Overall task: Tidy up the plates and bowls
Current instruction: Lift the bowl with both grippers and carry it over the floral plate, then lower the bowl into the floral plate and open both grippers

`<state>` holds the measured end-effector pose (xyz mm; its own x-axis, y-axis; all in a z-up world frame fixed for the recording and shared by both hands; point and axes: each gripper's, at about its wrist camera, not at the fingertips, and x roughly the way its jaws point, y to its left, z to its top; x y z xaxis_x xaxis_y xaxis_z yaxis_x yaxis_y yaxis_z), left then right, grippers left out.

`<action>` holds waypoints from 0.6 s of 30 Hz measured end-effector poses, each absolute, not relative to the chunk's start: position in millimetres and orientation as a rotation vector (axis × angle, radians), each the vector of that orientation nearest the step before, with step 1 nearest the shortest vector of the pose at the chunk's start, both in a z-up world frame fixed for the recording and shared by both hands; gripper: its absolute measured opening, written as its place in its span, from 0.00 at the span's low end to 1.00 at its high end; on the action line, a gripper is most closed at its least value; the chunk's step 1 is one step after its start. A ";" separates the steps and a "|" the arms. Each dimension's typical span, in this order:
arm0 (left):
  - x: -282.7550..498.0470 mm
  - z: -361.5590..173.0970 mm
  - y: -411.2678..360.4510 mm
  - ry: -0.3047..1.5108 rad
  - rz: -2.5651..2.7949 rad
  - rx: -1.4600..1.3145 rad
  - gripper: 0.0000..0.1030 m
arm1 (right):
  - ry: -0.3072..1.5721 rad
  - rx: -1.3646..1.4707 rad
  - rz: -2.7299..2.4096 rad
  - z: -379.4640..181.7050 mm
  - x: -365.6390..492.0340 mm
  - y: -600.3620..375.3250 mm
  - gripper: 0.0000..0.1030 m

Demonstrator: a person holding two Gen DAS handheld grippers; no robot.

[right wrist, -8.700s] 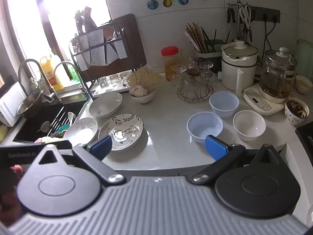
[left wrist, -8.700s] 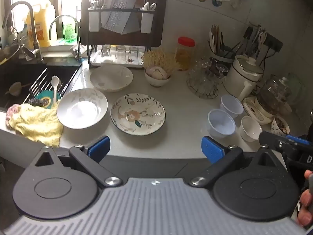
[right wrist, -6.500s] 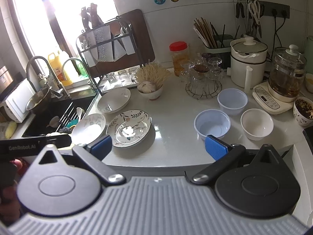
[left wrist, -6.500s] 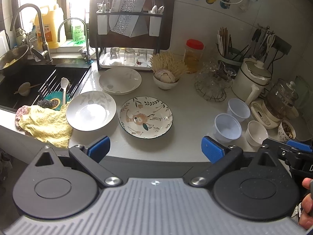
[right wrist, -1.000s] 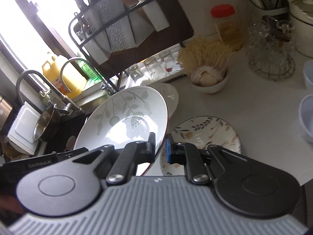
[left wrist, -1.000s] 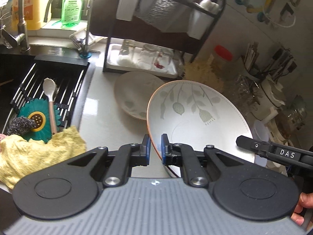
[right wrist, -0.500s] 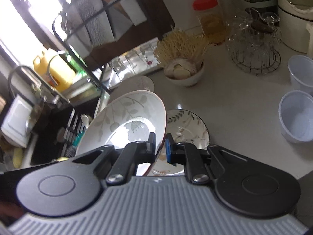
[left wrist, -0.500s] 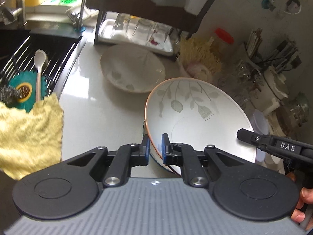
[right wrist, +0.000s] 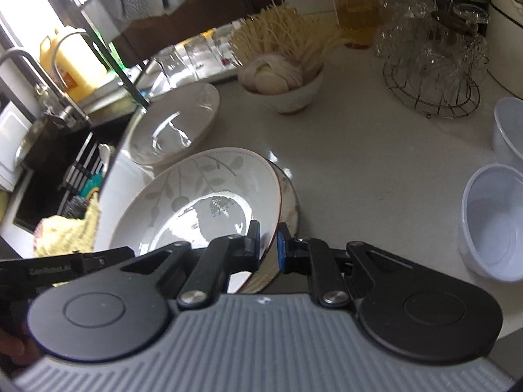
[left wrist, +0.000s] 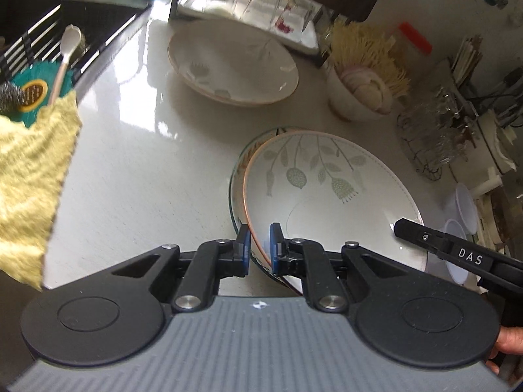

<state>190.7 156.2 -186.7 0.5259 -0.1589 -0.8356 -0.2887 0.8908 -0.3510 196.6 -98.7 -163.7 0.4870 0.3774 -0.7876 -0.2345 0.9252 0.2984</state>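
Both grippers hold one white leaf-patterned plate (left wrist: 327, 196) by opposite rims. My left gripper (left wrist: 260, 245) is shut on its left rim; my right gripper (right wrist: 268, 245) is shut on its right rim. The plate (right wrist: 209, 202) sits low over the floral plate (left wrist: 240, 163), whose edge (right wrist: 289, 196) peeks out beneath it; contact is unclear. A second white plate (left wrist: 232, 62) lies on the counter behind, also in the right wrist view (right wrist: 173, 127).
A yellow cloth (left wrist: 29, 170) and the sink rack (left wrist: 39, 49) are at left. A white bowl of garlic (right wrist: 284, 85), a wire glass stand (right wrist: 431, 65) and pale blue plastic bowls (right wrist: 490, 222) stand to the right. A dish rack (left wrist: 255, 3) stands behind.
Both grippers have carried the leaf plate down and forward; it now sits low over the floral plate, which is almost covered.
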 end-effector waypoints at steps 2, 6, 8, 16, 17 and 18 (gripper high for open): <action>195.4 -191.8 153.0 1.039 0.088 -0.494 0.13 | 1.002 0.137 0.380 -167.5 200.1 -100.7 0.13; 203.7 -195.5 147.1 1.044 0.093 -0.486 0.13 | 1.009 0.124 0.384 -170.6 206.6 -103.7 0.13; 207.4 -197.0 145.8 1.051 0.103 -0.480 0.13 | 1.013 0.112 0.389 -174.1 209.5 -102.1 0.13; 215.6 -202.6 149.3 1.066 0.122 -0.475 0.13 | 1.013 0.099 0.405 -182.6 217.1 -97.2 0.14; 215.5 -202.6 149.7 1.067 0.121 -0.475 0.13 | 1.009 0.098 0.405 -183.1 217.5 -96.4 0.14; 216.3 -202.7 149.9 1.067 0.118 -0.474 0.13 | 1.008 0.096 0.404 -183.8 217.4 -96.3 0.15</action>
